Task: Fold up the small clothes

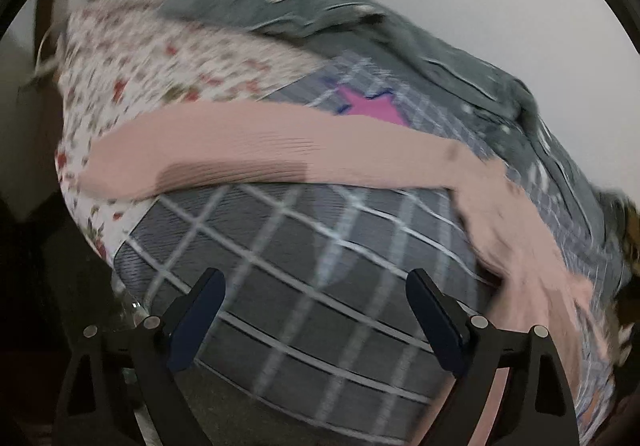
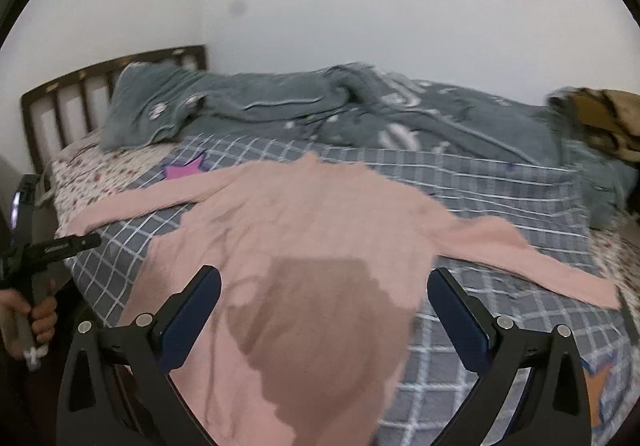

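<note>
I have the pink top (image 2: 304, 230) spread flat on the checked blanket (image 2: 500, 205), both sleeves out, so its edges are easy to reach for folding. My left gripper (image 1: 316, 322) and right gripper (image 2: 324, 322) both gape wide, holding and touching nothing.

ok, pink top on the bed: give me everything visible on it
The pink top is a long-sleeved, soft, ribbed-looking knit, lying flat and unfolded on the grey checked cover, both sleeves spread outward. A gripper shadow darkens its lower body. Both grippers are open and neither touches it. Its hem is out of view.
</note>
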The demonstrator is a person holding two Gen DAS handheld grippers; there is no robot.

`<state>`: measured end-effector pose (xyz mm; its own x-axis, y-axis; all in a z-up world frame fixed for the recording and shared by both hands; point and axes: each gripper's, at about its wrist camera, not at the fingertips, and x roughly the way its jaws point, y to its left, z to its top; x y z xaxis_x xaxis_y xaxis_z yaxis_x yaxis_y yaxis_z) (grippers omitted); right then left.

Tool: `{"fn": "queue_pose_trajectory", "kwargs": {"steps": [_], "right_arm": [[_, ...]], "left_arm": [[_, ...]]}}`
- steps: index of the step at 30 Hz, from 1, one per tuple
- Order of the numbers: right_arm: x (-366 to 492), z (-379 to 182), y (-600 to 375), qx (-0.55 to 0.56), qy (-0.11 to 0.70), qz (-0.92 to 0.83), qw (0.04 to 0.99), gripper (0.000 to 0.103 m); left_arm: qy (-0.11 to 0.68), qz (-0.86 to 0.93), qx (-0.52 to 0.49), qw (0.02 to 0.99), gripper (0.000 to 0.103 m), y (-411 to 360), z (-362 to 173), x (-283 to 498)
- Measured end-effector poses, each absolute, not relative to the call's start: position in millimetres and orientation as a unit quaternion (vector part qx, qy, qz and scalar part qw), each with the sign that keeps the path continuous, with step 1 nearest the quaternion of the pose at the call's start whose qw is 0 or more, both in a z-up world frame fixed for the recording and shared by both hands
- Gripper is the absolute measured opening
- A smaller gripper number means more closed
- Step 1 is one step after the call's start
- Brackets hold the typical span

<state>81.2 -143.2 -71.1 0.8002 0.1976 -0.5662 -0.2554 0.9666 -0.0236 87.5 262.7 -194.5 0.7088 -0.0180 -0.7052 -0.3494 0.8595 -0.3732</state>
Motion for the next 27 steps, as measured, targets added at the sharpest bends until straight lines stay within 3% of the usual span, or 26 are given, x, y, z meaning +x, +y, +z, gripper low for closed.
{"fn": "queue_pose_trajectory", "kwargs": {"steps": [4,13,16,18,19,27], "right_arm": [[112,-79,-140,-0.026,0.299,0.171,0.938,0.096],[143,-109,-165,-0.006,0.278,0.172,0.945,0.094],[150,-123,-181,0.010,0.297,0.165,0.941,0.094],[153,-128,-189,0.017,0.305,0.154,0.940,0.094],[154,-128,-192,0.020,0.305,0.151,0.940,0.094],[150,-119,-224,0.042,0.288,0.118,0.949,0.094]], "left_arm": [[0.371,0.082,-0.306,0.873,0.086,293,-213,99],[0.321,0.139,-0.421,0.837,0.065,357,-226,113],[0.315,0.182,-0.428,0.828,0.045,374,-229,112],[0.309,0.207,-0.416,0.830,0.019,379,-225,109],[0.308,0.216,-0.405,0.833,0.011,381,-220,108],[0.296,0.201,-0.299,0.885,0.007,332,-142,146]]}}
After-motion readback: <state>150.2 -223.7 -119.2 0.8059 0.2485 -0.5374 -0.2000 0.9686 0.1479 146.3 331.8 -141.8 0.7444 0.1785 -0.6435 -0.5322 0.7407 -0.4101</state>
